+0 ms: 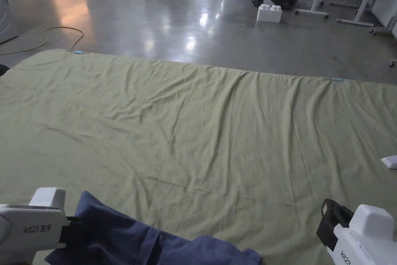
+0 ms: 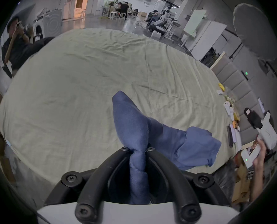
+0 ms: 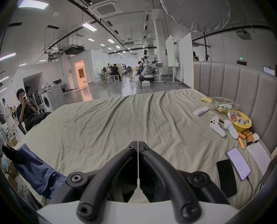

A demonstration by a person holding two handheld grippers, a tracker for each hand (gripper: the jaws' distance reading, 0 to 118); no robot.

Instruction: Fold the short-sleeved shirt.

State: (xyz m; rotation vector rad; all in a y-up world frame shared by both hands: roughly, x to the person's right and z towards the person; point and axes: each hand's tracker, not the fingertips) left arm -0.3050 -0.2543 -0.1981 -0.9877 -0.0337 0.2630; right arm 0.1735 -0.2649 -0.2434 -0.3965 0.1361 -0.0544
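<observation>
A dark blue shirt (image 1: 128,238) lies bunched at the near left edge of a bed covered in a pale green sheet (image 1: 201,122). My left gripper (image 2: 138,149) is shut on a twisted fold of the shirt (image 2: 131,124), which rises in a peak above the jaws and trails off to the right. In the head view the left gripper (image 1: 71,229) sits at the bottom left against the cloth. My right gripper (image 3: 137,144) is shut with nothing between its jaws, above bare sheet. It shows at the bottom right of the head view (image 1: 329,219), apart from the shirt (image 3: 35,167).
Along the bed's right side by a padded headboard (image 3: 241,88) lie two phones (image 3: 231,167), white controllers (image 3: 217,129), a snack bowl (image 3: 239,120) and batteries. A small white object (image 1: 389,161) rests on the sheet's right edge. A seated person (image 3: 26,112) is beyond the bed's left side.
</observation>
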